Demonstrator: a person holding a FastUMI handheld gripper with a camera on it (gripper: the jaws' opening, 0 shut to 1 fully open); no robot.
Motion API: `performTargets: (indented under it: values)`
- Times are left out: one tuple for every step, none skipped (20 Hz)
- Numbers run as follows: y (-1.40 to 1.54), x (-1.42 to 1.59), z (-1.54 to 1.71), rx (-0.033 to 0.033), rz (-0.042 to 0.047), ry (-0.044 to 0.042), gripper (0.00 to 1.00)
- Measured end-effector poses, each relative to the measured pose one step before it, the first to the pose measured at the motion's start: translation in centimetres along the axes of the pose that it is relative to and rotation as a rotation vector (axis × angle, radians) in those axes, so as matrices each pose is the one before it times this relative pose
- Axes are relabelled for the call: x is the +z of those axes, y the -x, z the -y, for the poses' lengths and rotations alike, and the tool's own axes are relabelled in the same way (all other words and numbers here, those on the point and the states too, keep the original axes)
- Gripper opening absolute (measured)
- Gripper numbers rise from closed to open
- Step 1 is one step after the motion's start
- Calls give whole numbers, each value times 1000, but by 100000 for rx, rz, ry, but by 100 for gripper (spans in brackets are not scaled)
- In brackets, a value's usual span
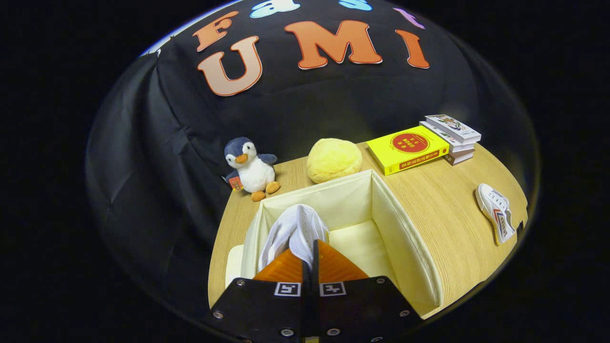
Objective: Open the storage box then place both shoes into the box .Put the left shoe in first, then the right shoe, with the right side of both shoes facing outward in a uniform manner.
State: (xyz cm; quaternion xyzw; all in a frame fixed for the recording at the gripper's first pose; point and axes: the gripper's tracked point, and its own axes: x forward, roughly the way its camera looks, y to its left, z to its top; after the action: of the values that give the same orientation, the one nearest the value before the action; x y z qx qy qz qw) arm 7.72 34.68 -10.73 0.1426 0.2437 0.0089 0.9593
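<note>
The fingers (310,259), clenched on the white shoe (295,231), hang over the open box's (405,238) left side. Lower it upright against that wall, sparing room for the second shoe (496,212) near the bench's (443,200) right edge.

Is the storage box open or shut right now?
Open. The storage box shows its bare cream inside, with no lid over it, and the tool, shut on a white shoe, holds it over the opening.

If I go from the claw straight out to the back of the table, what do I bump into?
Claw, shut on the white shoe → the open storage box, far wall → yellow plush ball at the table's back edge.
</note>
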Motion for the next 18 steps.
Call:
performTargets:
  values:
    - [-209, -323, -184, 78, -742, 890, 0]
    - [-266, -737, -61, -274, -3568, 2636, 0]
    - [-126, -931, 89, -574, -3987, 2402, 0]
    - [-181, -593, -79, -123, -2662, 2108, 0]
    - [-320, -239, 122, -625, -1086, 1631, 0]
    - [-239, 10, 73, -60, -50, 137, 0]
    - [-259, 84, -63, -223, -78, -442, 0]
    - [-251, 155, -62, -75, 65, -444, 0]
    - [-327, -89, -113, 56, -425, 24, 0]
    - [-451, -351, 252, -1388, -1677, 976, 0]
    - [-214, -1288, -171, 1404, -6276, 640, 1]
    - [-288, -1799, -402, 1716, -7670, 710, 4]
    - [426, -638, -204, 1195, -2464, 741, 35]
    - [46, 285, 822, -2911, 1956, 1841, 66]
    - [740, 604, 739, -1072, 3178, 2370, 98]
    - [169, 228, 141, 415, 1575, 1057, 98]
    - [583, -100, -459, 1643, 72, 554, 99]
    - [577, 185, -65, 1337, 789, 746, 99]
